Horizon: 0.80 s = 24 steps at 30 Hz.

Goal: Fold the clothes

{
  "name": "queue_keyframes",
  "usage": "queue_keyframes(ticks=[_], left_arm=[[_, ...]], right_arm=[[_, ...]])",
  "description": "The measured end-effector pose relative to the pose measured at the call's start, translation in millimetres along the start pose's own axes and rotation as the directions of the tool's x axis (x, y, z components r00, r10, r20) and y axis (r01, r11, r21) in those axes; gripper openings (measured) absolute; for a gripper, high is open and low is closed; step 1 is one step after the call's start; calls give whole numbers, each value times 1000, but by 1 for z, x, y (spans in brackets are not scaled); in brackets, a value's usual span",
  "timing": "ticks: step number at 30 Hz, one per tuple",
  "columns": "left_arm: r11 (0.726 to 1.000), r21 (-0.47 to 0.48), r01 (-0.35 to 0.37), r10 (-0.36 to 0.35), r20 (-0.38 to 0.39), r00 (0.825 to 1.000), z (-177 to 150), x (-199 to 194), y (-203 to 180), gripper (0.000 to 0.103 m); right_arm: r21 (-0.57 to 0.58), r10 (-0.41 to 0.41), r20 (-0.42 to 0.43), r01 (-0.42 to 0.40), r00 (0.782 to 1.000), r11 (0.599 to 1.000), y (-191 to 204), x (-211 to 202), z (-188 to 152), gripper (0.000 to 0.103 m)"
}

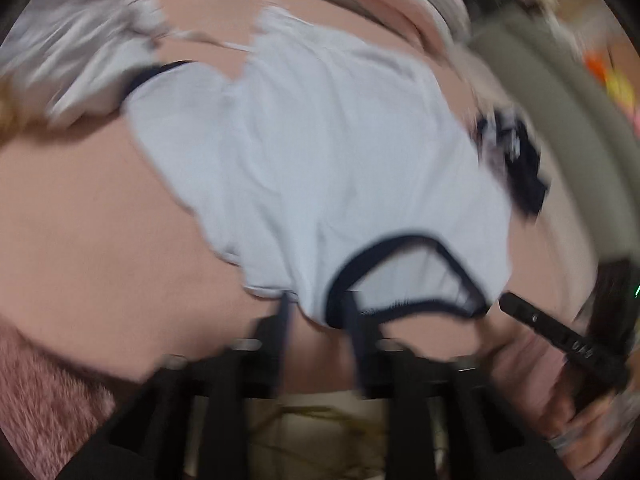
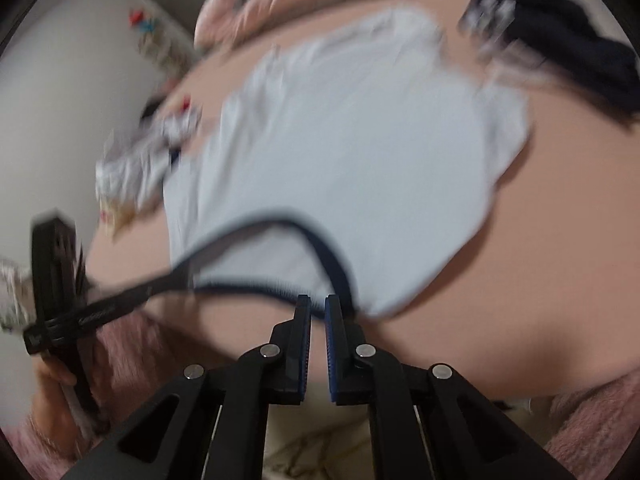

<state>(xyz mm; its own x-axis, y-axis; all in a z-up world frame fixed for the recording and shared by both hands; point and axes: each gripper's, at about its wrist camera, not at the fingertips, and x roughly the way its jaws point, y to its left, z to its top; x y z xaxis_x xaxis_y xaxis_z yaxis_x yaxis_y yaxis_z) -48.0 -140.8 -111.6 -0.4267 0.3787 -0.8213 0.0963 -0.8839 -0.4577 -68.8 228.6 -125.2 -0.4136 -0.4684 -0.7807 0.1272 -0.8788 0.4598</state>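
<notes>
A white T-shirt (image 1: 320, 152) (image 2: 352, 152) with a navy collar (image 1: 400, 240) (image 2: 280, 220) lies spread on the pink bed sheet (image 1: 80, 220) (image 2: 540, 260), collar toward me. In the blurred left wrist view, my left gripper (image 1: 318, 312) stands open. Its fingers sit either side of the shirt's near edge beside the collar, and the pads do not press on it. My right gripper (image 2: 318, 308) is shut at the collar's near rim, whose navy edge runs into its tips. Each gripper also shows in the other's view, reaching the collar: the right gripper (image 1: 560, 332) and the left gripper (image 2: 120, 300).
A crumpled grey-and-white pile of clothes (image 1: 80, 52) (image 2: 136, 160) lies beyond the shirt on one side. A dark garment (image 1: 516, 160) (image 2: 580, 40) lies on the other. A fuzzy pink blanket (image 1: 44, 400) (image 2: 592, 428) covers the near edge. A person's hand (image 1: 580, 420) holds the right gripper.
</notes>
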Motion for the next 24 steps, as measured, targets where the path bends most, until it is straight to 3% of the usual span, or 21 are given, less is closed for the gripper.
queue_keyframes(ticks=[3, 6, 7, 10, 12, 13, 15, 17, 20, 22, 24], left_arm=[[984, -159, 83, -82, 9, 997, -9, -4, 20, 47], [912, -368, 180, -212, -50, 976, -18, 17, 42, 45], [899, -391, 197, -236, -52, 970, -23, 21, 42, 44], [894, -390, 221, -260, -49, 964, -28, 24, 31, 44], [885, -410, 221, -259, -39, 965, -30, 27, 28, 43], [877, -429, 214, -249, -25, 968, -29, 29, 29, 38], [825, -518, 225, -253, 19, 967, -23, 34, 39, 31], [817, -528, 232, -247, 43, 968, -23, 30, 43, 29], [817, -527, 234, -248, 45, 968, -23, 32, 42, 29], [810, -534, 242, -268, 29, 963, -23, 42, 39, 29], [781, -564, 270, -288, 60, 956, -25, 44, 43, 29]], right_arm=[[135, -12, 35, 7, 999, 991, -21, 1, 6, 14], [268, 32, -21, -26, 999, 963, -44, 24, -1, 14], [301, 57, -30, -45, 998, 953, -50, 26, -4, 15], [336, 109, -38, -90, 993, 938, -53, 31, -6, 15], [331, 101, -34, -84, 994, 940, -49, 38, -4, 15], [344, 101, -27, -85, 995, 935, -51, 38, -3, 15], [390, 106, -5, -96, 994, 916, -58, 35, 0, 15], [425, 103, 52, -115, 993, 898, -64, 23, 2, 15], [396, 57, 85, -87, 995, 914, -63, 12, 6, 16], [394, 63, 49, -78, 997, 916, -64, 22, 5, 34], [405, 89, 39, -97, 995, 909, -65, 36, 1, 34]])
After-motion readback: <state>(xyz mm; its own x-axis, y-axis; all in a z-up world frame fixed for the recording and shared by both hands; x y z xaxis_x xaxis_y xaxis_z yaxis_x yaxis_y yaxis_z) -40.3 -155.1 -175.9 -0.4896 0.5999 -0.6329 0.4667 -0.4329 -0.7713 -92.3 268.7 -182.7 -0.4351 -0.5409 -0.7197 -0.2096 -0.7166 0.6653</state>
